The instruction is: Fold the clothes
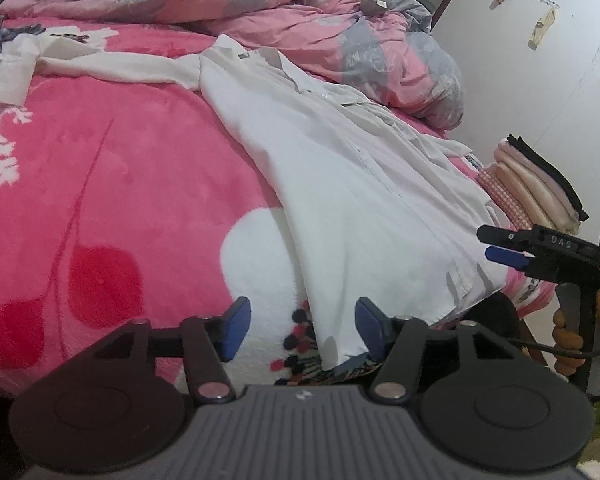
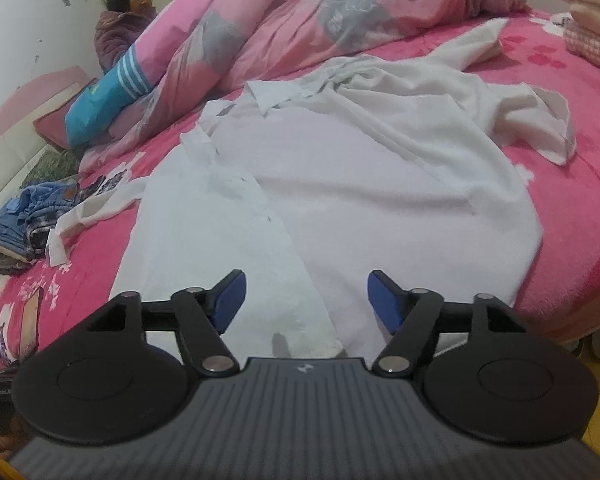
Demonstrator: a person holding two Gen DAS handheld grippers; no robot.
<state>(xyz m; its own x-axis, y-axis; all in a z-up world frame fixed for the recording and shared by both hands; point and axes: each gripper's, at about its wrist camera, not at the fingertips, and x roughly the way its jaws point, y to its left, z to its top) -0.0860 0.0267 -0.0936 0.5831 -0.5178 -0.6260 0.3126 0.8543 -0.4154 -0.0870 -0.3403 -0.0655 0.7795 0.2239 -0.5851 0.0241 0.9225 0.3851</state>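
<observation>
Trouble at this moment lay mostly in the white shirt [image 2: 340, 184] itself, which sprawled across the pink floral blanket [image 1: 100, 184] through the centre of both views, collar toward the top, hem at the bottom edge near the tools. The left gripper [image 1: 302, 326] stood with its blue pads wide apart and nothing pressed between them, the shirt's lower corner lying just inside its right-hand pad; the right gripper [image 2: 306, 302] was likewise spread wide above the hem, gripping nothing. In the right wrist view one sleeve [image 2: 540, 120] lay bunched and twisted at the upper right, while the other sleeve [image 1: 60, 60] trailed off toward the upper left of the left wrist view. Folding over those rumples would probably lock creases in, and the thin cloth looked likely to slip from a shallow pinch or to come up with a tuft of the plush blanket caught beneath it. The open placket, lying crooked down the middle, could skew any fold made along it. A stack of folded clothes [image 1: 540, 184] sat at the right edge of the left wrist view, near enough that a wide sweep of the shirt might topple it.
</observation>
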